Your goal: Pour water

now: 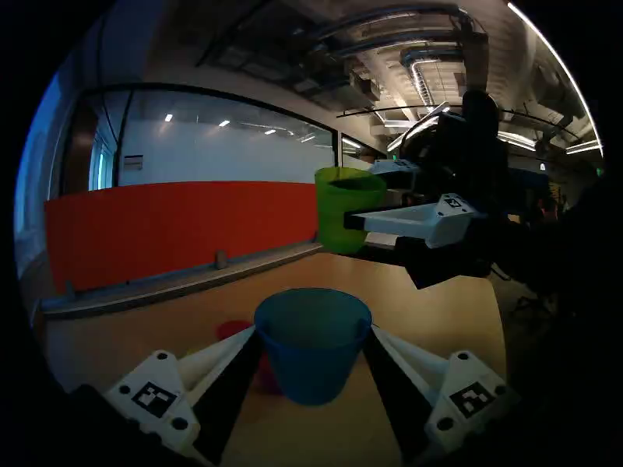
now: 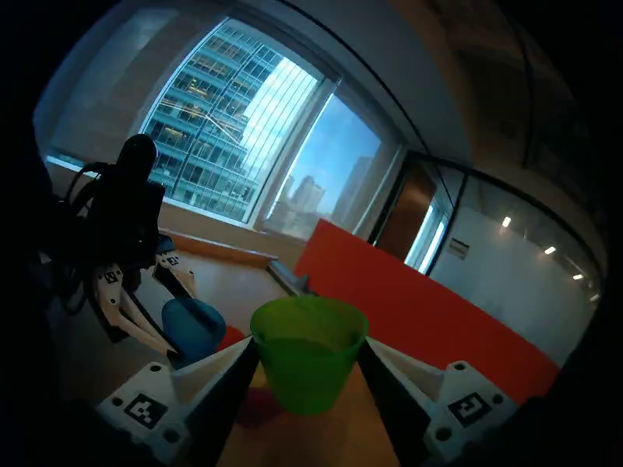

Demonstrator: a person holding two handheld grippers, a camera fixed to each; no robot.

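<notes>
A blue cup point(image 1: 313, 344) stands upright between my left gripper's point(image 1: 313, 350) fingers, which press on its sides, lifted over the wooden table point(image 1: 436, 311). Farther off to the upper right, the right gripper holds a green cup point(image 1: 344, 207). In the right gripper view, that green cup point(image 2: 308, 352) sits upright between my right gripper's point(image 2: 308, 358) fingers, both pressed on it. The blue cup point(image 2: 193, 327) and the left gripper point(image 2: 148, 300) appear at the left there, lower than the green one. A red cup point(image 1: 234, 331) stands on the table below, partly hidden.
A red partition point(image 1: 179, 226) runs along the table's far edge, with a glass wall behind it. Large windows point(image 2: 234, 140) face tall buildings. A person's dark sleeve point(image 1: 561, 249) holds the right gripper at the right.
</notes>
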